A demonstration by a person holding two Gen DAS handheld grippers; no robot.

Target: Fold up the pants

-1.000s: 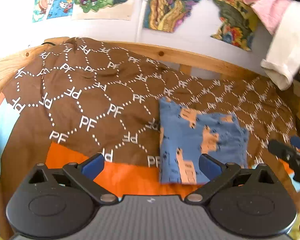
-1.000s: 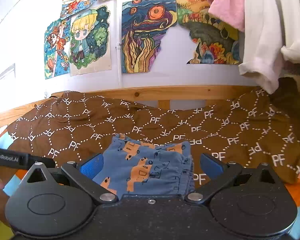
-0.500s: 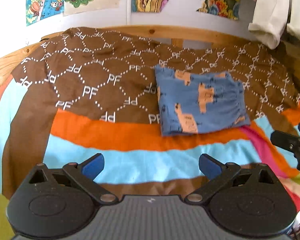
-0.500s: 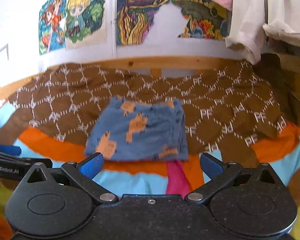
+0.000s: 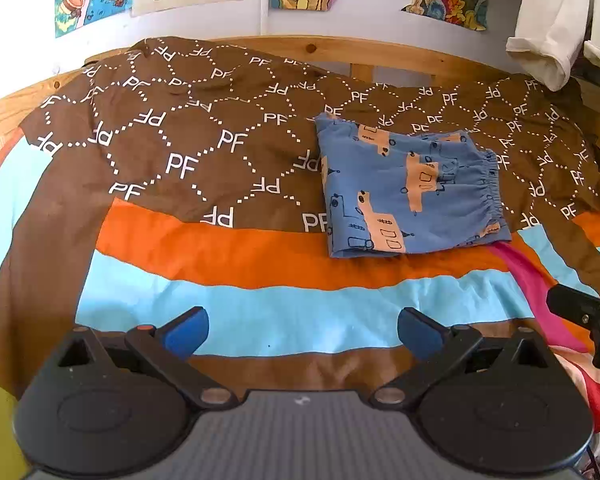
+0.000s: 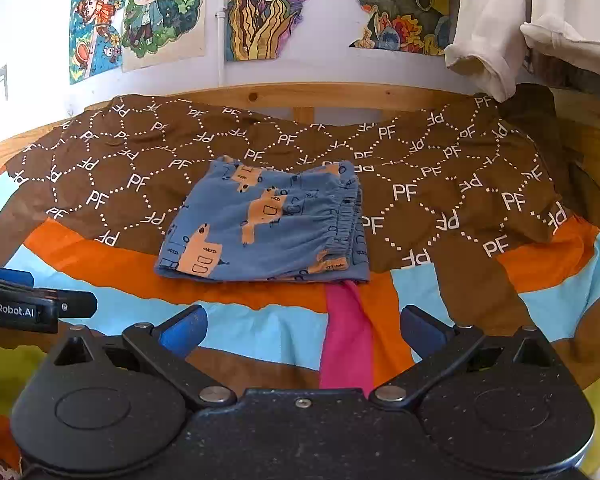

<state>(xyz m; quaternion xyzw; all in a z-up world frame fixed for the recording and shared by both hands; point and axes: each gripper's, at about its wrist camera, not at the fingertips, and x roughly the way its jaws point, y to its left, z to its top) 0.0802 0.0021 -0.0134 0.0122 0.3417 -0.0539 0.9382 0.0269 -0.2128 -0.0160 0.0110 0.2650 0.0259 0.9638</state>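
Observation:
Blue pants point(image 5: 410, 192) with orange print lie folded into a flat rectangle on the bed, elastic waistband to the right; the right wrist view shows the pants point(image 6: 268, 226) too. My left gripper point(image 5: 303, 330) hovers open over the striped cover, well short of them, nothing between its blue pads. My right gripper point(image 6: 303, 328) is likewise open and empty, pulled back from the pants' near edge. Each view catches the other gripper at its side edge: the right one point(image 5: 584, 312) and the left one point(image 6: 32, 304).
A brown "PF" patterned blanket point(image 5: 188, 136) covers the far half of the bed over a striped orange, light blue and pink cover point(image 5: 260, 308). A wooden bed rail point(image 6: 340, 98) runs behind. White and pink clothes point(image 6: 496, 20) hang at upper right. Posters are on the wall.
Both grippers have drawn back toward me, away from the folded pants, so more of the striped cover shows. The pants have stayed where they lay.

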